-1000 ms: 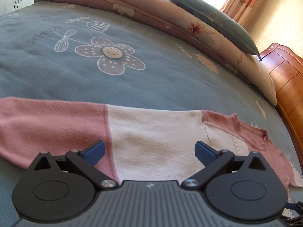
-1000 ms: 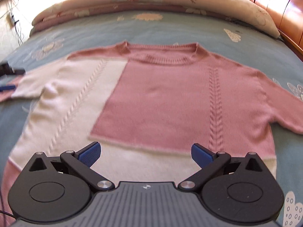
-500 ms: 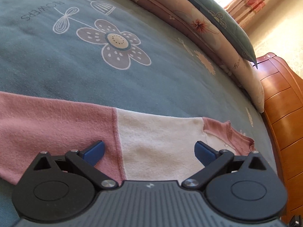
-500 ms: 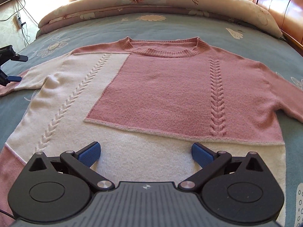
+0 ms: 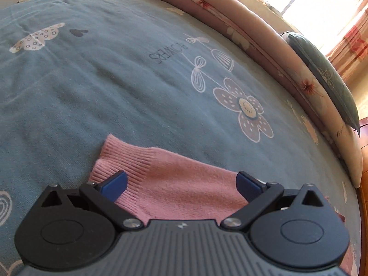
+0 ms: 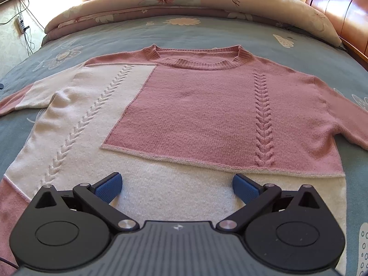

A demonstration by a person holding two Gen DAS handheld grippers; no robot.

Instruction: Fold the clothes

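Observation:
A pink and cream knitted sweater [image 6: 207,115] lies flat, front up, on the blue-grey bed, collar toward the pillows. My right gripper [image 6: 177,187] is open, hovering over the cream band at the hem with nothing between its fingers. In the left wrist view only the pink ribbed cuff of the sweater's sleeve [image 5: 161,179] shows, lying flat on the bedcover. My left gripper [image 5: 181,182] is open and straddles that cuff end, its blue pads either side of the sleeve. I cannot tell whether the pads touch the fabric.
The bedcover [image 5: 115,80] has flower prints around the sweater. A rolled floral quilt [image 6: 184,2] and a grey-blue pillow [image 5: 322,73] lie along the head of the bed. A wooden headboard [image 6: 340,13] stands at the right.
My left gripper has slid along the sleeve from the pink-cream seam out to the cuff end. My right gripper has drawn back a little toward the hem. Both stay open.

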